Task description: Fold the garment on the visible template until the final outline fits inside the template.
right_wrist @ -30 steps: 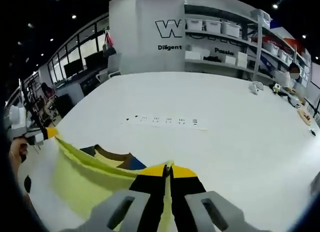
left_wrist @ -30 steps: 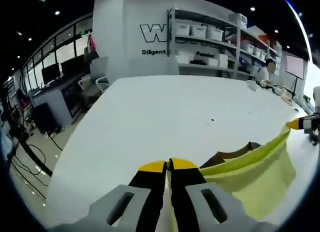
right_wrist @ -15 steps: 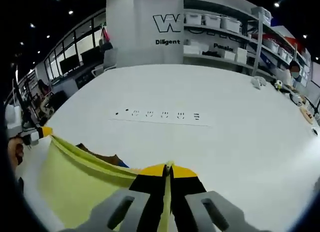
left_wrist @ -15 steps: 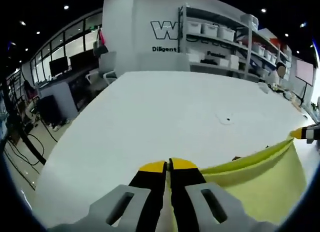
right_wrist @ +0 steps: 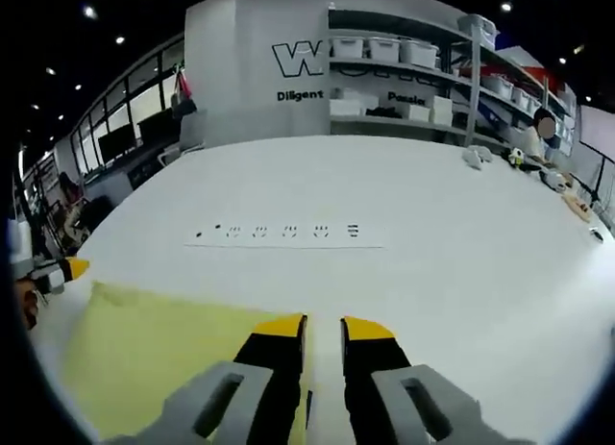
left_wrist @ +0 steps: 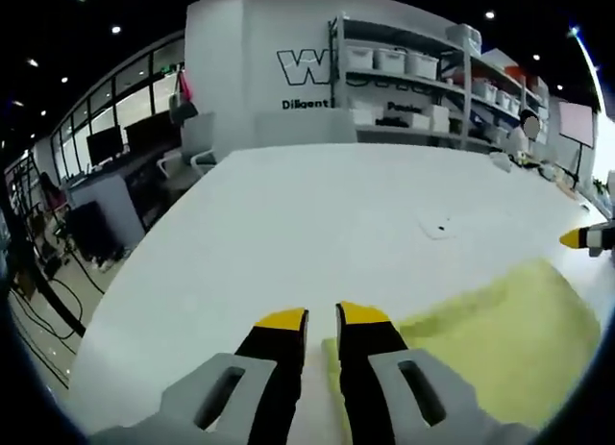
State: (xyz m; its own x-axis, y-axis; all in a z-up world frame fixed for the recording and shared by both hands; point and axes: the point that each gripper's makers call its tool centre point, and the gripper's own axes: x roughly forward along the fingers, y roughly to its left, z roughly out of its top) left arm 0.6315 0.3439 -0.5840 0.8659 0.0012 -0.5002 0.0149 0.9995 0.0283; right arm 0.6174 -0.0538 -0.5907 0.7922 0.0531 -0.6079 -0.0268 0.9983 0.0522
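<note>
Left gripper view: the left gripper [left_wrist: 322,317] sits low over a big white table [left_wrist: 288,224], its yellow-tipped black fingers [left_wrist: 279,320] parted by a narrow gap with nothing held between them. A pale yellow garment [left_wrist: 480,330] lies flat on the table, its near corner just beside the right-hand finger and the rest spreading off toward the table's right edge. At that far side the tip of the right gripper [left_wrist: 581,237] pokes in, just past the cloth's edge; whether it touches the cloth I cannot tell. A small white slip [left_wrist: 437,226] lies on the table beyond the garment. Past the table's far edge stand white shelves [left_wrist: 404,80] with bins and a wall with dark lettering.

Right gripper view: the right gripper [right_wrist: 324,325] is likewise slightly open and holds nothing. The garment [right_wrist: 163,349] lies flat on the near left part of the table [right_wrist: 432,234], with its edge running up to the left-hand finger [right_wrist: 279,328]. The left gripper [right_wrist: 58,270] shows at the garment's far left corner, with a hand behind it. A row of small dark marks [right_wrist: 279,233] runs across the table beyond the cloth.
</note>
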